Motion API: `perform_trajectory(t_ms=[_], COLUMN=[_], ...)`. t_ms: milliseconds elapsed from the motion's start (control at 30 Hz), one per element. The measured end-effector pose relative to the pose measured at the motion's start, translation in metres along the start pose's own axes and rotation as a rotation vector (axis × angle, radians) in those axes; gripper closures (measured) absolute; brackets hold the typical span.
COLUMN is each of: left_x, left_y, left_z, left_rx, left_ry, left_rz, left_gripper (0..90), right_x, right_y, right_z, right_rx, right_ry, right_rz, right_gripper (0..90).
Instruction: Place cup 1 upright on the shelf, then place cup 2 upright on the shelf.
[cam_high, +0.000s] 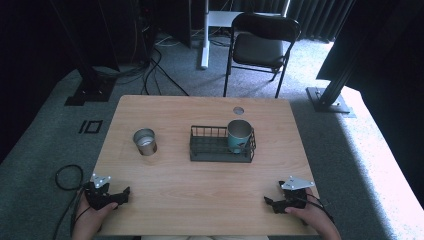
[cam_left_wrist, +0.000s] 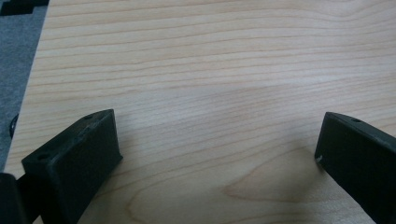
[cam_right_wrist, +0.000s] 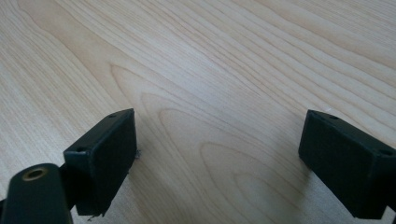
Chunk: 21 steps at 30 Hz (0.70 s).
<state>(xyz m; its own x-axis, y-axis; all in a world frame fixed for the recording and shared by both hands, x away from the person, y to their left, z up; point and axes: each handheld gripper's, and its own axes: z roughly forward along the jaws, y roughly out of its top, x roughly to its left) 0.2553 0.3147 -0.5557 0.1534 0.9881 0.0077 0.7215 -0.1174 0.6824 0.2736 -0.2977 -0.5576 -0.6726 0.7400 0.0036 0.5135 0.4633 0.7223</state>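
Observation:
A black wire basket (cam_high: 201, 149) stands at the middle of the wooden table (cam_high: 200, 190), with a teal cup (cam_high: 239, 135) upright in its right end. A metal cup (cam_high: 145, 141) stands alone to the basket's left. My left gripper (cam_high: 120, 196) rests at the table's near left corner, held by a hand, open over bare wood (cam_left_wrist: 219, 121). At the near right corner my right gripper (cam_high: 272, 204) lies open too, with nothing between its jaws over the wood (cam_right_wrist: 219, 135).
A round cable hole (cam_high: 238, 110) sits near the table's far edge. Beyond the table are a black chair (cam_high: 260, 45), a white desk leg (cam_high: 205, 35) and dark stands on grey carpet. A cable loop (cam_high: 67, 177) lies on the floor at the left.

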Motion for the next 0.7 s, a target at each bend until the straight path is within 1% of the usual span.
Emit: perform_trajectory(t_ms=[33,100,133,167,200,233,367,433,533,700], left_x=[0.000,-0.001,-0.001,-0.002,-0.002,-0.006,-0.014,-0.015,-0.017,-0.019], left_y=[0.000,0.000,0.000,0.000,0.000,0.000,0.005,0.007,0.009,0.010], left_z=[0.000,0.000,0.000,-0.001,-0.001,-0.001,-0.006,-0.009,-0.013,-0.014], left_rx=[-0.001,-0.002,-0.003,0.000,0.000,0.003,-0.019,-0.026,-0.035,-0.039], left_ry=[-0.012,-0.016,-0.028,-0.050,-0.050,-0.071,-0.083,-0.087,-0.116,-0.134], left_rz=[0.012,0.015,0.029,0.056,0.056,0.082,0.100,0.106,0.102,0.109], left_gripper=[0.4,0.4,0.4,0.4,0.4,0.4,0.4,0.4,0.4,0.4], right_x=[0.000,0.000,0.000,0.000,0.000,0.000,0.000,0.000,0.000,0.000], right_y=[0.000,0.000,0.000,0.000,0.000,0.000,0.000,0.000,0.000,0.000], right_z=[0.000,0.000,0.000,0.000,0.000,0.000,0.000,0.000,0.000,0.000], right_rx=[0.000,0.000,0.000,0.000,0.000,0.000,0.000,0.000,0.000,0.000], right_ry=[0.000,0.000,0.000,0.000,0.000,0.000,0.000,0.000,0.000,0.000], right_rz=[0.000,0.001,0.000,0.001,0.001,0.001,0.000,0.000,0.000,0.000], right_gripper=[11.0,11.0,11.0,11.0,11.0,11.0,11.0,11.0,11.0,11.0])
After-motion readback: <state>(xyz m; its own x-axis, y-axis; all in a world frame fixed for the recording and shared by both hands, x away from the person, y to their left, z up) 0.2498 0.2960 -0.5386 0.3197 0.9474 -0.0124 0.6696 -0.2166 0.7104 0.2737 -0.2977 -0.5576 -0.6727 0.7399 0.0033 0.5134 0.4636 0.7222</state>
